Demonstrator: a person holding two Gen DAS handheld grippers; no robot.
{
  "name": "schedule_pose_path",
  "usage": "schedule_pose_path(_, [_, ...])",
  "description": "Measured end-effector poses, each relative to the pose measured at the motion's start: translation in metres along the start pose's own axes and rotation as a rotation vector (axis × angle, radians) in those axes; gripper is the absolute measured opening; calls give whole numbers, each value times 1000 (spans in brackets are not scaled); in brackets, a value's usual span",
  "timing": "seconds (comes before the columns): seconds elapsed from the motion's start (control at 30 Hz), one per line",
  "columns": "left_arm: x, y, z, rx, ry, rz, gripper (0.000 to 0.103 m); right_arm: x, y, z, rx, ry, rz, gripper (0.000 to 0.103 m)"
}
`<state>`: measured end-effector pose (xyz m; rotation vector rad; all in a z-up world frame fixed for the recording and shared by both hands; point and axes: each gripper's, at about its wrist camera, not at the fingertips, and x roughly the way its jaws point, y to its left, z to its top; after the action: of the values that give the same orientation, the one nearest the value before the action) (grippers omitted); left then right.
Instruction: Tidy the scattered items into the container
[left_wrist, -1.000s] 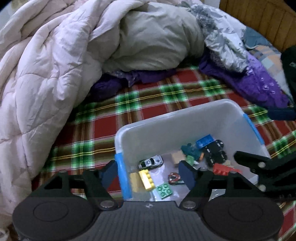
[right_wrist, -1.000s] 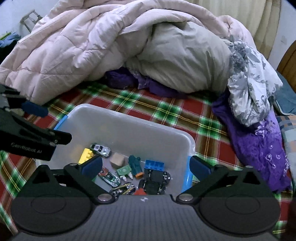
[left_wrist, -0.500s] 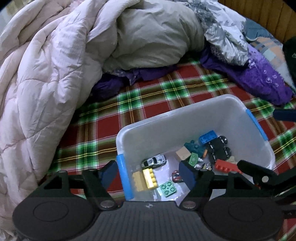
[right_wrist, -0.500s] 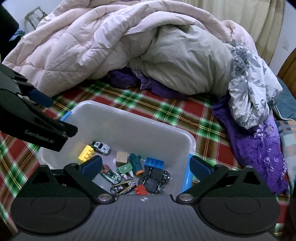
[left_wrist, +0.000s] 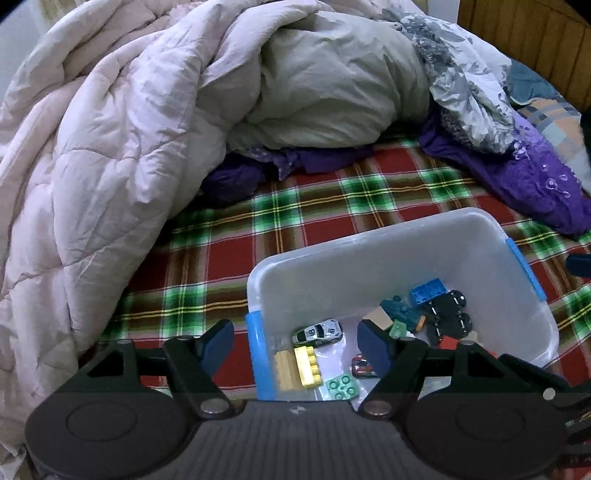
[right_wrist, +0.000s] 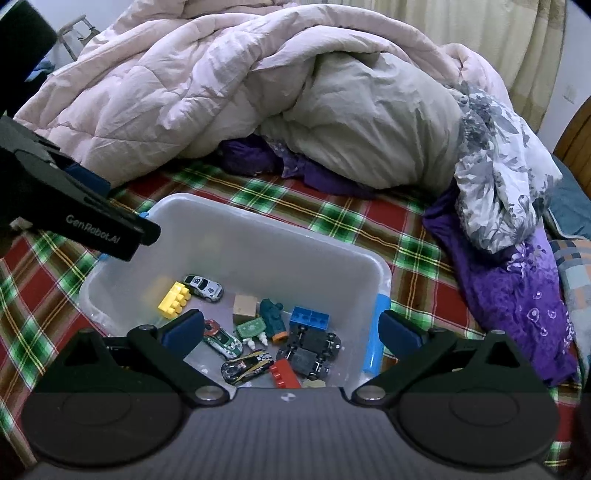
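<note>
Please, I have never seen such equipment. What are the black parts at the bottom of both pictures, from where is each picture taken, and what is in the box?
The black parts are two hand-held grippers, each with a camera that looks along its fingers. One picture comes from the left gripper, the other from the right gripper. Both stand open and hold nothing. Below them a clear plastic bin with blue handles stands on a plaid blanket. Inside lie toys: a white toy car, a yellow brick, a blue brick and others. A pink quilt is heaped behind.
</note>
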<state>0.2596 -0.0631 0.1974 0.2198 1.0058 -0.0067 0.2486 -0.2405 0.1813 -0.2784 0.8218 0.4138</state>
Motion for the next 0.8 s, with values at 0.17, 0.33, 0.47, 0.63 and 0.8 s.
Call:
schedule_pose_path(0.17, [-2, -9, -3, 28, -2, -12, 87, 0, 2, -2, -5, -4, -4, 103])
schedule_pose_path(0.33, [-4, -12, -4, 23, -16, -31, 87, -1, 2, -3, -10, -5, -6, 103])
schedule_pose_path(0.47, [-1, -13, -4, 33, -17, -18, 87, 0, 1, -3, -10, -2, -7, 103])
schedule_pose_path(0.63, [-1, -11, -6, 33, -20, -27, 87, 2, 1, -2, -6, 4, -9, 103])
schedule_pose_path(0.8, [0, -12, -8, 44, -15, -22, 87, 3, 2, -3, -7, 5, -7, 103])
